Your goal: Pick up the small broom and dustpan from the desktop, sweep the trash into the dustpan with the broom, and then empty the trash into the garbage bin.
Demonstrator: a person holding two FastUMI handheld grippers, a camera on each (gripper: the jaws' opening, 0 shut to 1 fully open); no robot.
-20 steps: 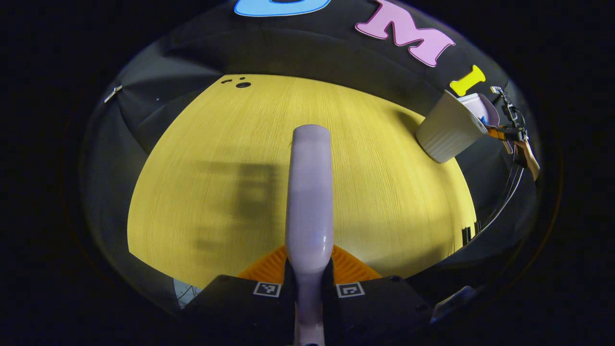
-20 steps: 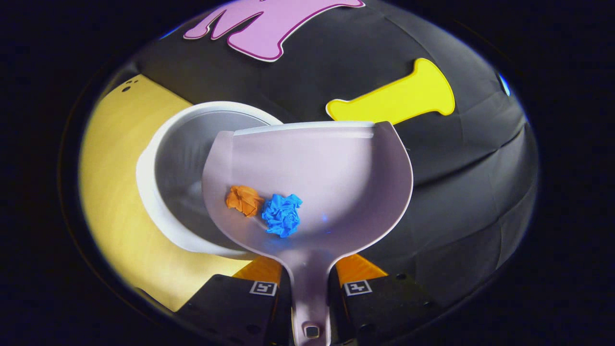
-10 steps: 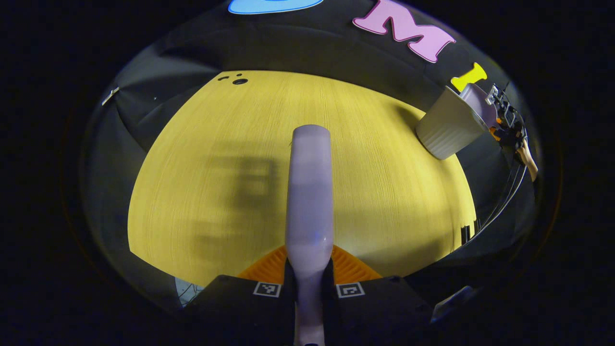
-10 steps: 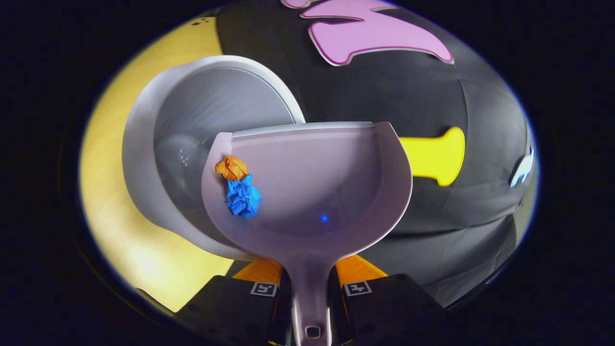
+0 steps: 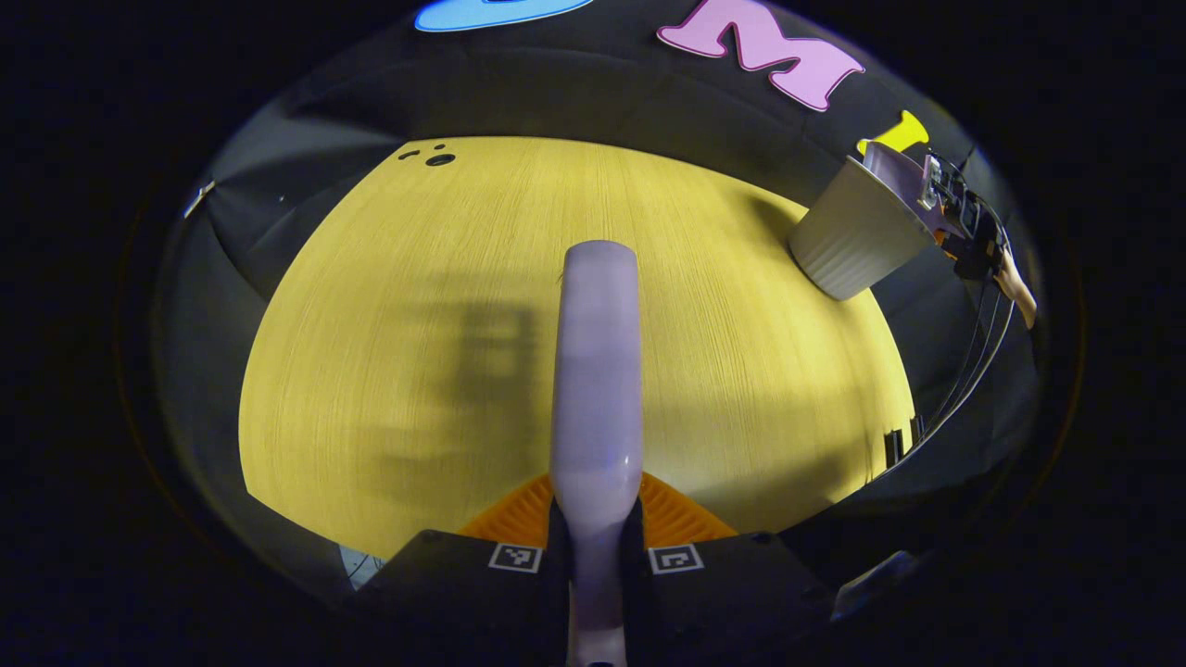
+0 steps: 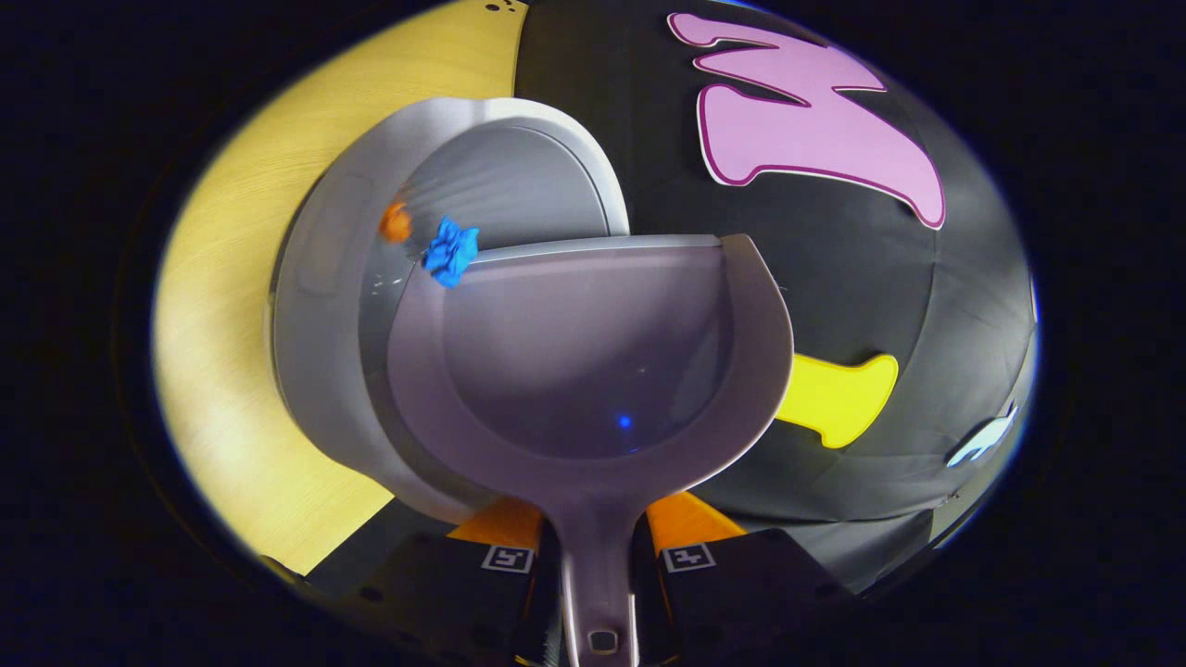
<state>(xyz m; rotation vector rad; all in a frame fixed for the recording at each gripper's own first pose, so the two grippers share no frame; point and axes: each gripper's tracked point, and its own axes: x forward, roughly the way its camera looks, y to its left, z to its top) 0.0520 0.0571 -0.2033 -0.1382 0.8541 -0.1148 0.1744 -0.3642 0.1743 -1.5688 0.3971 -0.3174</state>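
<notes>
My left gripper (image 5: 596,535) is shut on the pale lilac broom (image 5: 596,371), which points out over the yellow table (image 5: 389,306). In the right gripper view my right gripper (image 6: 596,548) is shut on the handle of the lilac dustpan (image 6: 593,371), which is tilted over the mouth of the white bin (image 6: 315,306). A blue paper wad (image 6: 451,250) is at the pan's front left corner. An orange wad (image 6: 397,222) is off the pan, inside the bin's opening. The left gripper view shows the ribbed bin (image 5: 852,243) far right, the dustpan (image 5: 899,171) tipped over it.
The bin stands at the table's back right corner, close to the black cloth wall (image 6: 834,306). Cables (image 5: 973,361) hang beside the far hand-held gripper (image 5: 968,241). A small round hole (image 5: 440,159) sits at the table's far left edge.
The dustpan has tipped further over the bin. Both wads slid from the pan's middle to its front left corner; the orange one has left the pan. The broom stayed nearly still.
</notes>
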